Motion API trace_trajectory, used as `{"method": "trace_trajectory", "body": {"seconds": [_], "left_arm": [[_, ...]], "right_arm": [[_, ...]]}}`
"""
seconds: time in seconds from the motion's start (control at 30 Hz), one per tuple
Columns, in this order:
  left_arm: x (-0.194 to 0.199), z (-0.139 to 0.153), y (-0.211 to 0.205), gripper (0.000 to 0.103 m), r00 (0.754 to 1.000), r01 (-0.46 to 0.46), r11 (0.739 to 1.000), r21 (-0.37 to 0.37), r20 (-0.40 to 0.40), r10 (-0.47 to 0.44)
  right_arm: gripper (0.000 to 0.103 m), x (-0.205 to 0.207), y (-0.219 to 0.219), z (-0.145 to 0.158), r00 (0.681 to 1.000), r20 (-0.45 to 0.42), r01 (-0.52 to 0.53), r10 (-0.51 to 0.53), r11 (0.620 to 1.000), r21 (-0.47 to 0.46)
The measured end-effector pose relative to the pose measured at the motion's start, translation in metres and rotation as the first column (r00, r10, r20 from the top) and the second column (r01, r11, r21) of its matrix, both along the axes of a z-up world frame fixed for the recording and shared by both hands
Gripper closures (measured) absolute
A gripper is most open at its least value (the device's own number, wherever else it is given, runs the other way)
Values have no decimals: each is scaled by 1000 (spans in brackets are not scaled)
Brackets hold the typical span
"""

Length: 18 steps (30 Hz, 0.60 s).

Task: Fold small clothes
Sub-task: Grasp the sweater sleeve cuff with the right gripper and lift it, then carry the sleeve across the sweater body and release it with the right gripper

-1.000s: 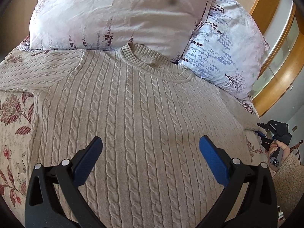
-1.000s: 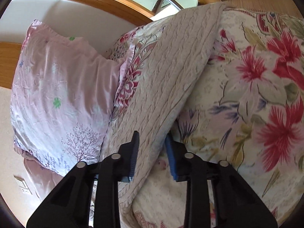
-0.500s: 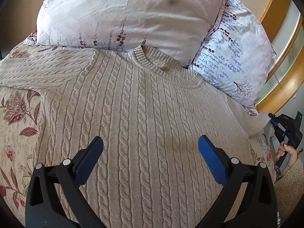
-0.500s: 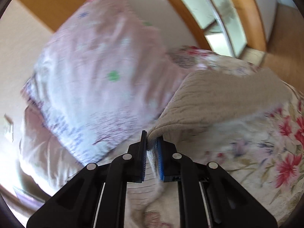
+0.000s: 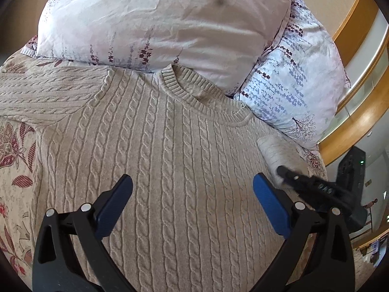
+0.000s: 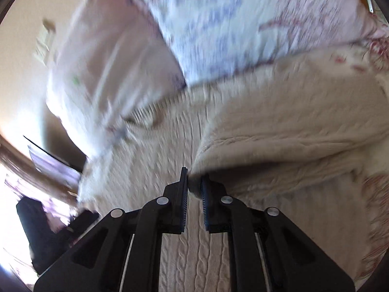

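Floral bedding (image 5: 14, 150) carries two pillows (image 5: 165, 24) at twelve o'clock. Blur smears the right wrist view, and pillow prints there are unreadable. Lying flat, the beige cable-knit sweater (image 5: 170, 160) has its left sleeve cut off at nine o'clock. Spread wide, the left gripper (image 5: 192, 194) hovers over its chest. At three o'clock the right gripper (image 6: 194, 189) pinches the right sleeve (image 6: 279, 146), lifted and doubled over.

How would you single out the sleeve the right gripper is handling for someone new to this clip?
Start from the beige cable-knit sweater spread on the floral bedspread below the pillows. Its sleeve on the side by the blue-printed pillow is lifted over the body, pinched in the right gripper; the opposite sleeve lies flat.
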<state>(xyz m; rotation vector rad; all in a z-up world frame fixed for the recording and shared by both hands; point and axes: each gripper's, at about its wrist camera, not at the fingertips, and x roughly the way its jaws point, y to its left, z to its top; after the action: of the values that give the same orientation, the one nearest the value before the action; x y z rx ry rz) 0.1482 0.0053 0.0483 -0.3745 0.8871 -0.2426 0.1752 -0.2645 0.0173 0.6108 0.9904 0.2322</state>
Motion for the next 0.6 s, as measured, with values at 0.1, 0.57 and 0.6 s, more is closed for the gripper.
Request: {"method": "trace_trajectory", "body": {"seconds": [0.1, 0.57, 0.6], "left_arm": [[7, 1, -14, 5, 998, 61, 998, -15, -4, -61], [16, -10, -59, 5, 981, 190, 981, 26, -40, -189], [17, -11, -54, 5, 984, 174, 984, 22, -46, -173]], "right_arm": [[75, 0, -1, -10, 998, -59, 7, -6, 1000, 31], [48, -11, -119, -4, 912, -107, 410, -396, 885, 219], [51, -10, -122, -3, 906, -102, 424, -412, 882, 208]]}}
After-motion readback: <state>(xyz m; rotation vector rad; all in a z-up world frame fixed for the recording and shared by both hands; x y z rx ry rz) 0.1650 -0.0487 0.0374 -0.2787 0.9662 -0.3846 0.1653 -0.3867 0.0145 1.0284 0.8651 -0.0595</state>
